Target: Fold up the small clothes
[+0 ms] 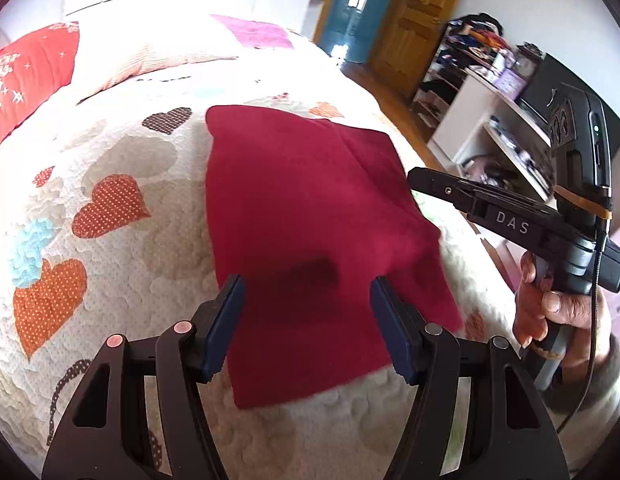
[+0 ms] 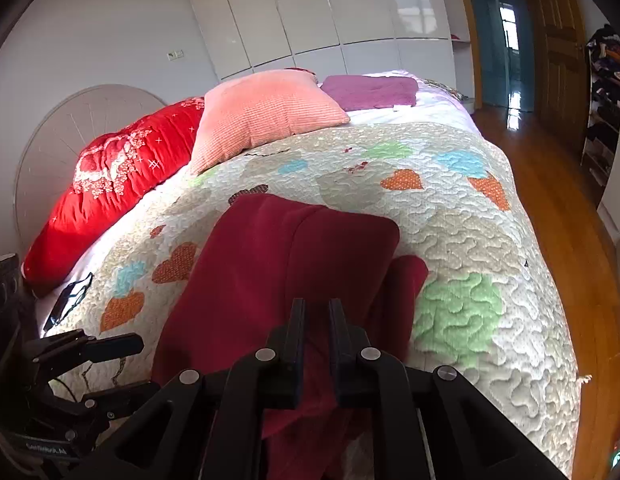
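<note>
A dark red garment (image 1: 301,200) lies folded on the heart-patterned quilt (image 1: 121,152) of a bed. My left gripper (image 1: 305,284) hovers open over the garment's near part, one blue-padded finger on each side, and throws a shadow on the cloth. In the right wrist view the garment (image 2: 269,264) has a fold lifted at its near right side. My right gripper (image 2: 317,306) is shut on that red cloth, which shows between its fingers. From the left wrist view the right gripper (image 1: 414,178) meets the garment's right edge, with a hand on its handle. The left gripper (image 2: 147,364) shows at the lower left.
A red pillow (image 2: 109,192), a pink pillow (image 2: 261,116) and a purple folded cloth (image 2: 370,92) lie at the bed's head. The bed's right edge drops to a wooden floor (image 2: 550,184). Cluttered shelves (image 1: 490,92) stand beyond it, by a wooden door (image 2: 558,40).
</note>
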